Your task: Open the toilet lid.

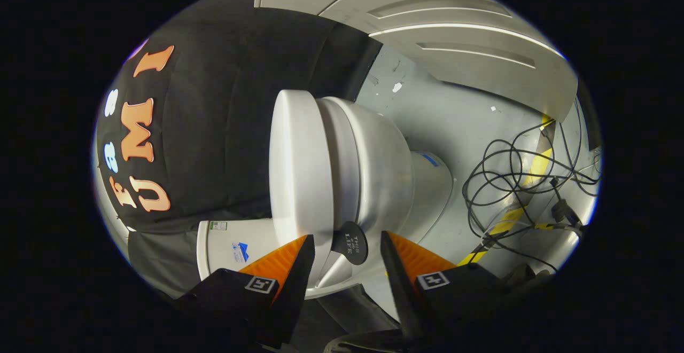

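Note:
The view is rolled, so the white toilet appears on its side. Its lid lies flat and closed against the bowl. A round black handle tab sticks out from the lid's edge, just ahead of me. My gripper is open, with the black tab between the two fingertips. A small gap shows on each side of the tab, so neither finger presses on it. The cistern with small labels sits behind the left finger.
The grey floor runs past the toilet's pedestal. A tangle of black cables lies on it, across a yellow-and-black tape strip. A grey panelled door stands beyond. Black cloth hangs beside the lid.

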